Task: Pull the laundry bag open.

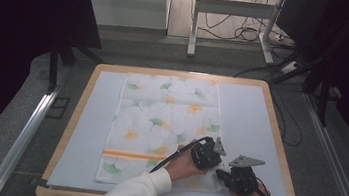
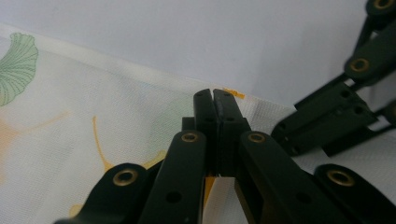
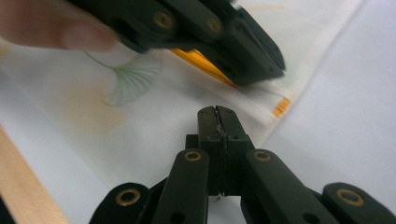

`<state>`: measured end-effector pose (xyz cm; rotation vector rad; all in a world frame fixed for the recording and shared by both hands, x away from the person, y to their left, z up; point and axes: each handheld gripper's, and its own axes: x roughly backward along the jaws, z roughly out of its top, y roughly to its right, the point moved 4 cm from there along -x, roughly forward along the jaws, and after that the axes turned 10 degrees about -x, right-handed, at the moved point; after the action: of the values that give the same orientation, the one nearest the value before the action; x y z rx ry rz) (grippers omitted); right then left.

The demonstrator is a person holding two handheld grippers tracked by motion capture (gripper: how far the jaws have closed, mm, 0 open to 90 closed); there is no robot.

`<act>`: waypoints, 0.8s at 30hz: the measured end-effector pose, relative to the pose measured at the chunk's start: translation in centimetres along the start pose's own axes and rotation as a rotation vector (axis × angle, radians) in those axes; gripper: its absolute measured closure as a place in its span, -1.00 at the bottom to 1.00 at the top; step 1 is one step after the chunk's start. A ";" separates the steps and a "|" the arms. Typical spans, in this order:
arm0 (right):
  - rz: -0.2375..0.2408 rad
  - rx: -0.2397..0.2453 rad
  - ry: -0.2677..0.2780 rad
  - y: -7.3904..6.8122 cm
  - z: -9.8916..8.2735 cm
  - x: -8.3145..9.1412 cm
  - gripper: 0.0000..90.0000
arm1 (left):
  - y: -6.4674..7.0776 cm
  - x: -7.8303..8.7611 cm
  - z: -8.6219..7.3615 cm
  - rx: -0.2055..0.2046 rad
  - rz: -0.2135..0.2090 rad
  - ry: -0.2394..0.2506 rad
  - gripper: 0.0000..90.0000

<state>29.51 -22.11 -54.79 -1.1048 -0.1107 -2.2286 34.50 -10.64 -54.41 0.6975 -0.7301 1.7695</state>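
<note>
cloth [image 1: 161, 126] | white, green and orange leaf print, orange stripe | spread flat on table, near-right corner pinched

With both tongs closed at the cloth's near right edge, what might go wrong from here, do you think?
1. The left tongs and right tongs sit very close together on the cloth, so they may bump when lifting.
2. Both pinch near the same edge; the far, free end could drag or bunch.
3. The grip looks thin at the hem and may slip.
</note>
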 end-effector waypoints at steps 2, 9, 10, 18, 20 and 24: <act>-0.001 -0.020 -0.013 0.3 -0.1 -0.1 0.98 | 0.0 0.0 0.0 -0.007 0.005 -0.006 1.00; 0.011 -0.068 -0.023 0.6 0.0 -0.1 0.99 | 0.2 0.2 -0.1 -0.011 0.022 -0.012 1.00; 0.011 -0.068 -0.023 0.6 0.0 -0.1 0.99 | 0.2 0.2 -0.2 -0.014 0.022 -0.015 1.00; 0.013 -0.070 -0.024 0.7 0.0 -0.1 0.99 | 0.2 0.5 -0.6 -0.012 0.020 -0.009 1.00; 0.013 -0.073 -0.025 0.7 0.0 -0.1 0.99 | 0.2 0.6 -0.6 -0.013 0.019 -0.011 1.00; 0.014 -0.075 -0.024 0.7 0.0 -0.1 0.99 | 0.2 0.7 -0.7 -0.013 0.019 -0.016 1.00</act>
<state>29.93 -22.62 -55.02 -1.1687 -0.0296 -2.2236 33.98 -9.71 -54.36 0.6984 -0.7608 1.7762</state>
